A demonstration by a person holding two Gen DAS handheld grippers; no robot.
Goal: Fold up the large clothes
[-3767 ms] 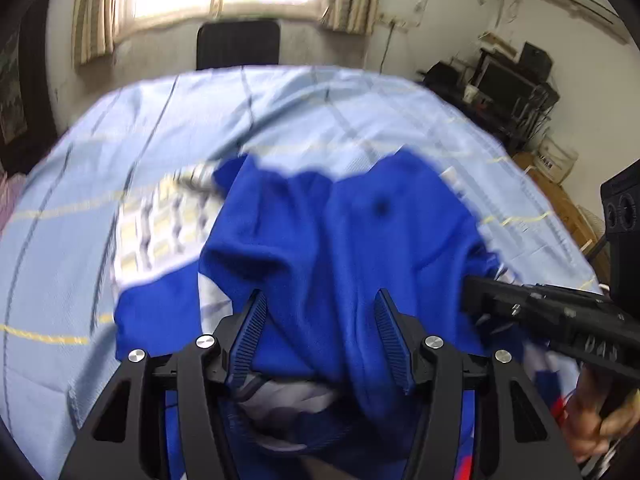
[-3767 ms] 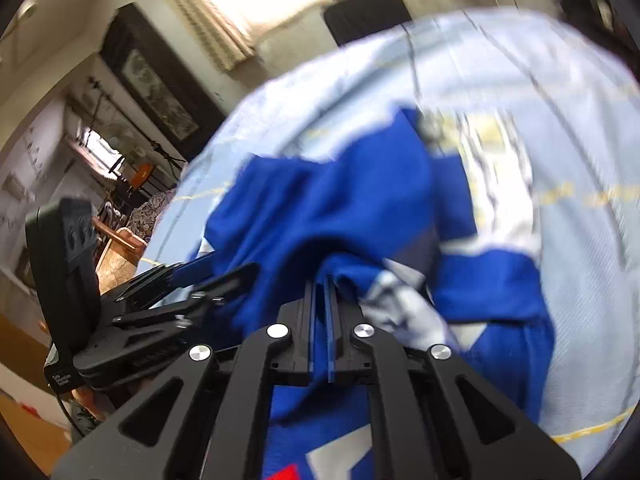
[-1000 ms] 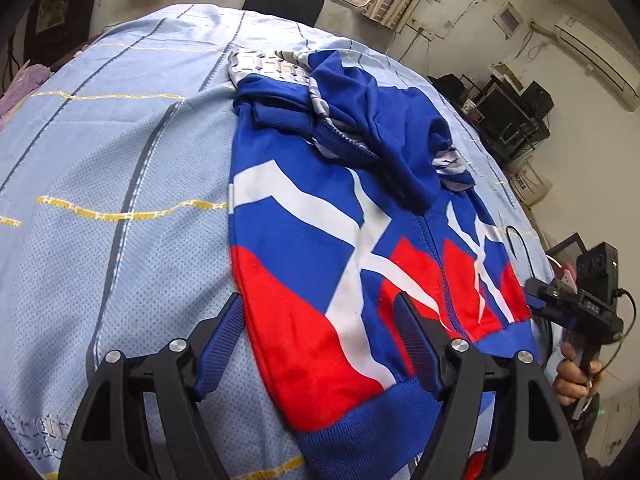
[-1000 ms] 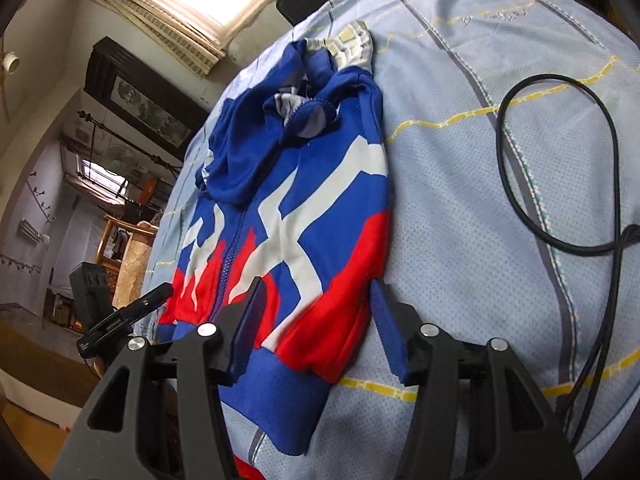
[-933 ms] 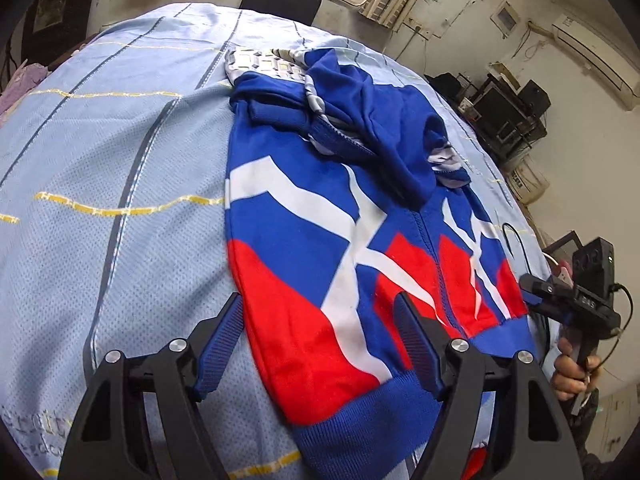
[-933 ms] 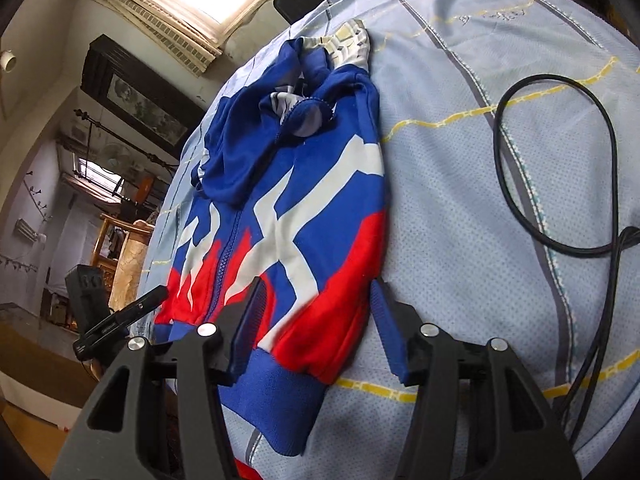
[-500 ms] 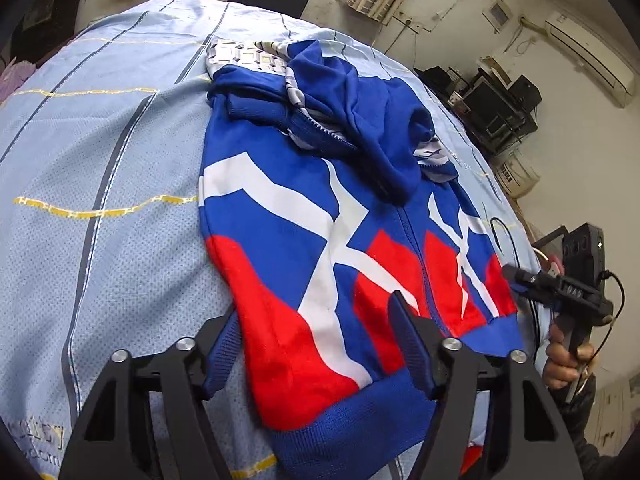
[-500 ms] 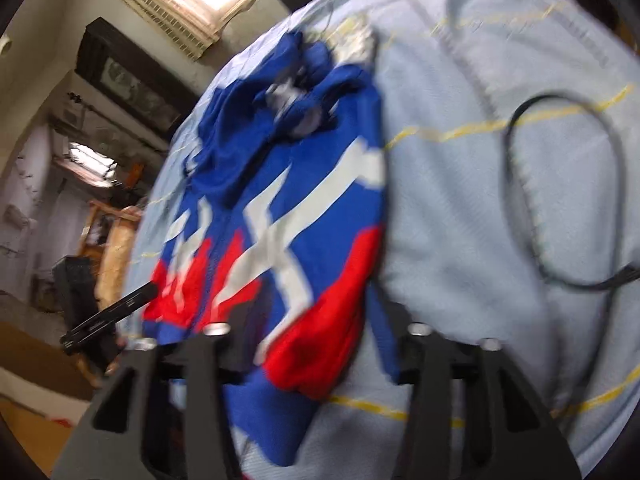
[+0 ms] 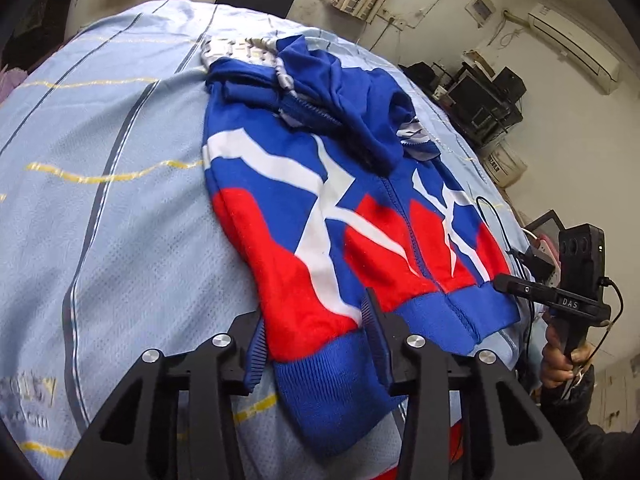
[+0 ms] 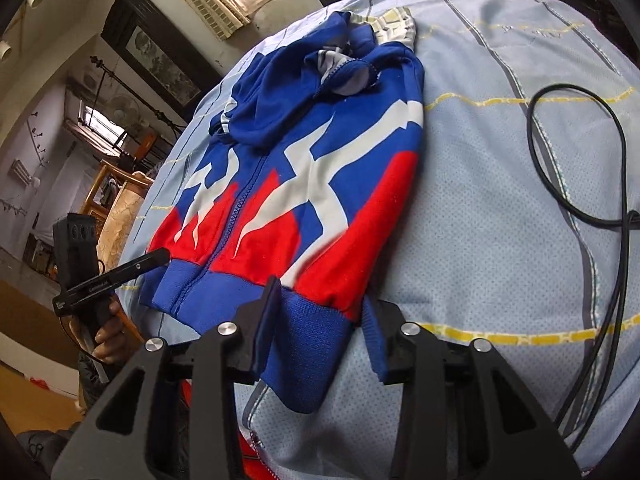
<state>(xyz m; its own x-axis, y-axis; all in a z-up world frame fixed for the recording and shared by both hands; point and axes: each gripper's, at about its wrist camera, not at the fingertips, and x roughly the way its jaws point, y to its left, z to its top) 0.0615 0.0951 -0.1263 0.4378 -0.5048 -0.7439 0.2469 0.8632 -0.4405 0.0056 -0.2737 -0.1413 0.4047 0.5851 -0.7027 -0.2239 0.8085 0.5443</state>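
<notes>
Blue, red and white zip jacket [image 10: 304,168] spread on light blue bedsheet [image 10: 500,208], right claw [image 10: 320,312] open astride its hem corner, black cable [image 10: 576,184] beside, left claw [image 10: 156,259] at far hem corner

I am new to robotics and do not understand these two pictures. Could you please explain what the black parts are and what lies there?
No robot: a person carries two two-finger tools, each with a camera looking along its fingers. One picture shows the left gripper, the other the right gripper. Both are open, each around a hem corner of the blue, red and white jacket on a light blue sheet. A black cable lies beside it. Nothing is held.
</notes>
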